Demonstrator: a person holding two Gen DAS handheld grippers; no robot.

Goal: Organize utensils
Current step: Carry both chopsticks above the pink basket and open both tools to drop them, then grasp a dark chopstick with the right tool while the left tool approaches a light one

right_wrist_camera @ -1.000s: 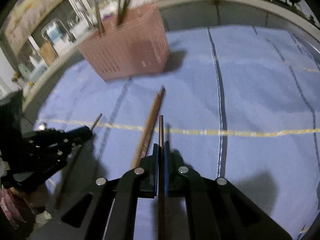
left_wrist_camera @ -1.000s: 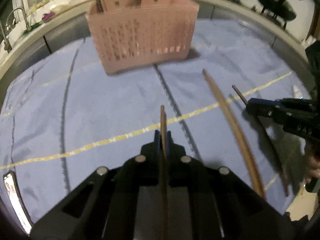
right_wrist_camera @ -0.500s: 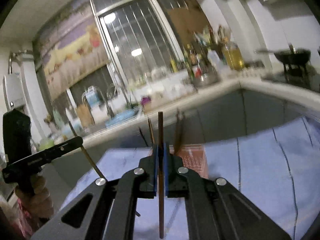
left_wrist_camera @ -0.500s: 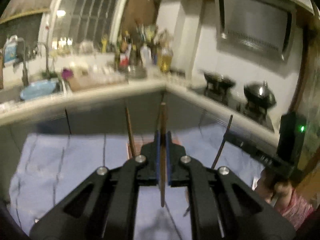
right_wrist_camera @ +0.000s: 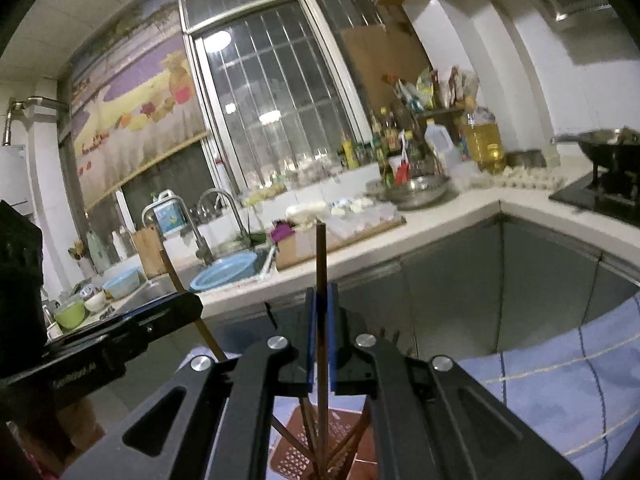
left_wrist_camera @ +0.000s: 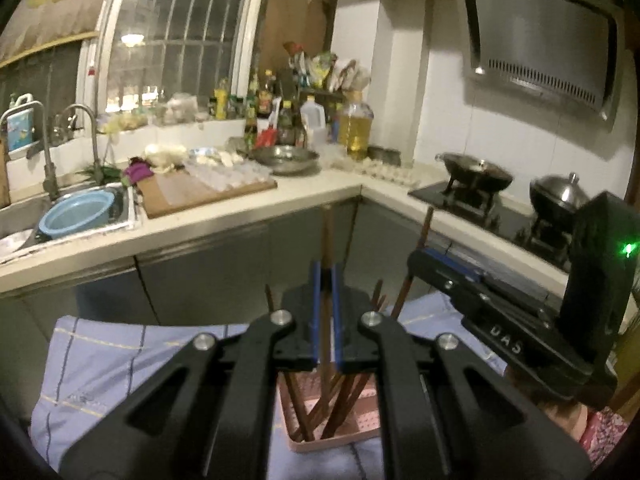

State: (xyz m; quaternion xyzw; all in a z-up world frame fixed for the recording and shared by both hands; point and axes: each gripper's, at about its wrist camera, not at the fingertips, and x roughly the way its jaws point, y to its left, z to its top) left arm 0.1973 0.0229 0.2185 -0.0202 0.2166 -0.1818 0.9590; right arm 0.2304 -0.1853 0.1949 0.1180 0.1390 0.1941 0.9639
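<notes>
My left gripper [left_wrist_camera: 326, 280] is shut on a brown chopstick [left_wrist_camera: 328, 240] held upright, its lower end over the pink basket [left_wrist_camera: 332, 438], which holds several chopsticks. My right gripper [right_wrist_camera: 321, 300] is shut on a dark chopstick [right_wrist_camera: 320, 256], also upright above the same basket [right_wrist_camera: 296, 460]. Each gripper shows in the other's view: the right one [left_wrist_camera: 424, 264] at the right with its chopstick, the left one [right_wrist_camera: 188, 304] at the left with its chopstick. Both hover close together over the basket on the blue cloth [left_wrist_camera: 104, 364].
Behind runs a white kitchen counter [left_wrist_camera: 248, 208] with a sink [left_wrist_camera: 24, 220], a blue bowl [left_wrist_camera: 76, 212], a cutting board [left_wrist_camera: 200, 192], bottles and a metal bowl. A stove with a wok [left_wrist_camera: 476, 172] and a pot [left_wrist_camera: 560, 196] stands at the right, under a range hood.
Both grippers lifted their chopsticks off the cloth, tilted them upright and moved over the basket. In the last half second they came closer together and lower toward the basket.
</notes>
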